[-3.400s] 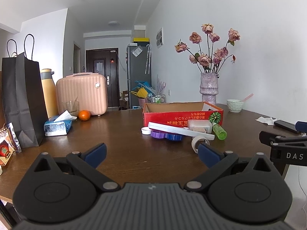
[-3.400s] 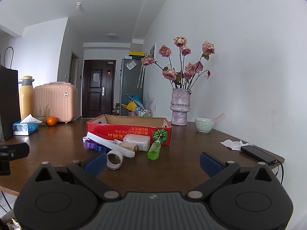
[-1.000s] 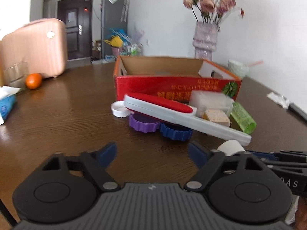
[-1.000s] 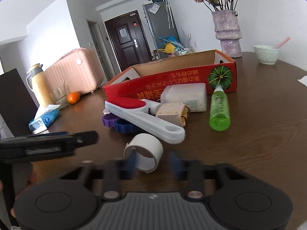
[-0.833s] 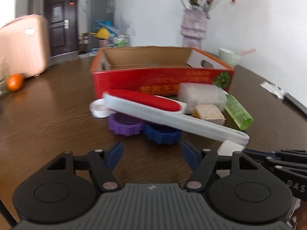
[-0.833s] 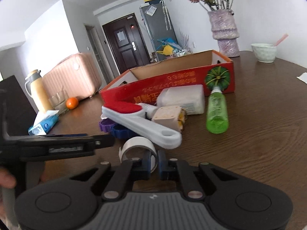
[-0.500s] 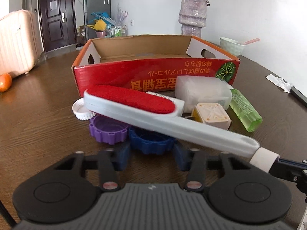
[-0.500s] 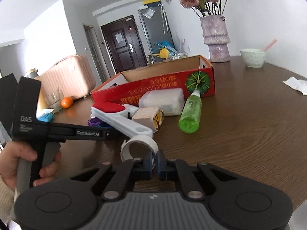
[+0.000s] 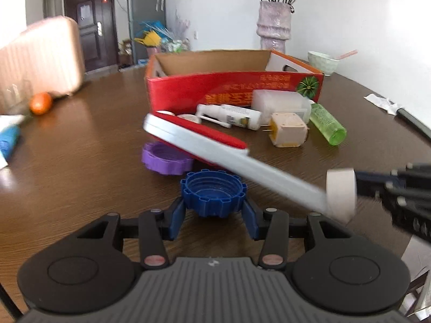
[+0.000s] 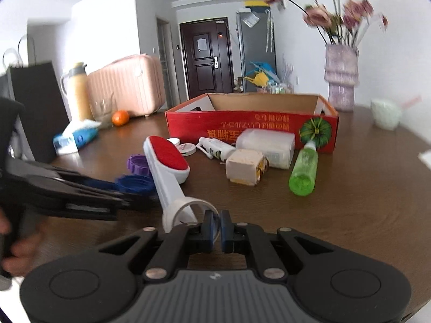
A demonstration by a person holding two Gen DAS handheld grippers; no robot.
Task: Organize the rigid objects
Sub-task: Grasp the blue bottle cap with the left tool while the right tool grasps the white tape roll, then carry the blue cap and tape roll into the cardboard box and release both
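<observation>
My left gripper point(image 9: 214, 211) is shut on the blue ridged cap point(image 9: 212, 192), lifted just above the table near the purple cap point(image 9: 165, 158). My right gripper point(image 10: 217, 224) is shut on the wall of the white tape roll point(image 10: 188, 210), which also shows at the right of the left wrist view as the tape roll point(image 9: 340, 193). The white lint brush with a red pad point(image 10: 168, 165) lies slanted between them. In front of the red cardboard box point(image 10: 250, 126) lie a spray bottle point(image 10: 215, 146), a clear case point(image 10: 266, 142), a beige plug point(image 10: 246, 171) and a green bottle point(image 10: 304, 173).
A vase of flowers point(image 10: 340, 80) and a pale bowl point(image 10: 385, 114) stand behind the box at the right. An orange point(image 10: 120, 117), tissue pack point(image 10: 76, 136), pink suitcase point(image 10: 126, 88), flask point(image 10: 76, 91) and black bag point(image 10: 37, 107) are at the left. A phone point(image 9: 412, 122) lies far right.
The left gripper moved up to the blue cap and shut on it, pulling it from under the brush. The right gripper shut on the tape roll and lifted it. The brush shifted.
</observation>
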